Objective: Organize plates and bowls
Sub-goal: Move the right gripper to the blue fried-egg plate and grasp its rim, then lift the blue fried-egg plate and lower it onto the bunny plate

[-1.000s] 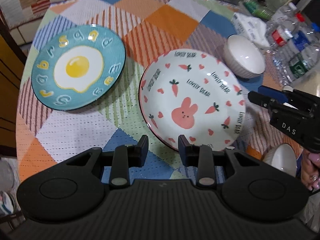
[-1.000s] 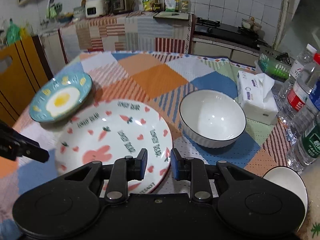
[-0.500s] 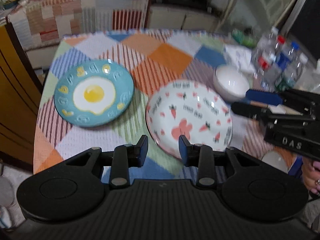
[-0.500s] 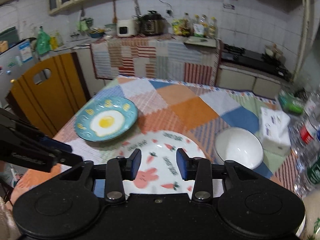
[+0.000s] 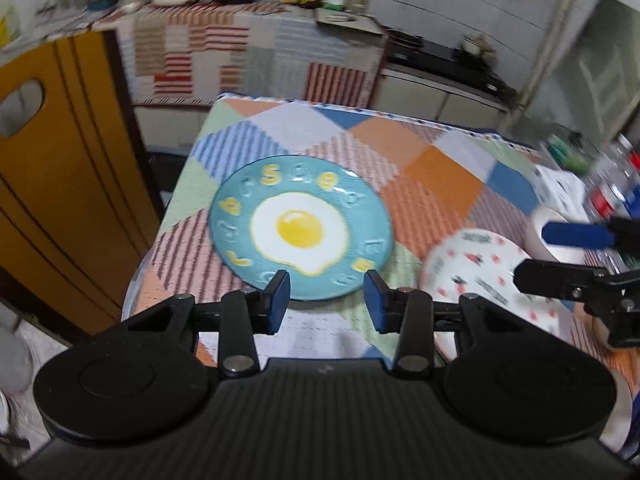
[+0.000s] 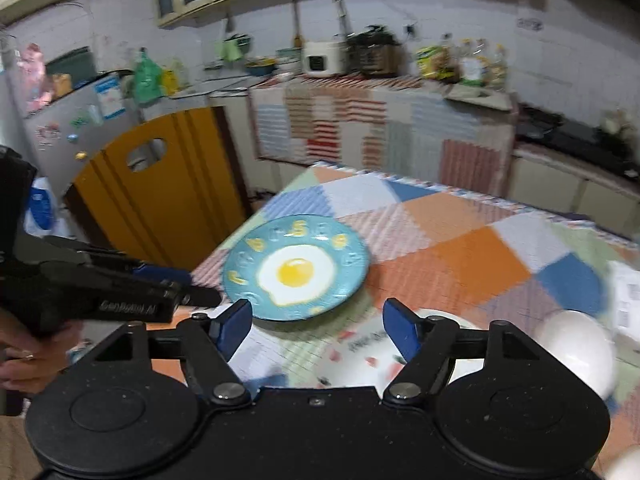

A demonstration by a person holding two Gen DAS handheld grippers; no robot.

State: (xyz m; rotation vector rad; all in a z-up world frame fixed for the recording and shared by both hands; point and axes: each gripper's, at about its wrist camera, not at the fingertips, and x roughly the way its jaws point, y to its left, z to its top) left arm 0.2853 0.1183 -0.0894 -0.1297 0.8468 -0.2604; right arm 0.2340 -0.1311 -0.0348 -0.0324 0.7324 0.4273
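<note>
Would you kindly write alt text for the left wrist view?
The open left gripper hovers over a blue fried-egg plate on a checked tablecloth. At right, the right gripper hangs above a bunny plate.

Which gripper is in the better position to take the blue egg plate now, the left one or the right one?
Probably left. The left gripper is open, with the blue egg plate framed straight ahead between its fingers. The right gripper is also open, but sits over the rabbit plate.
</note>
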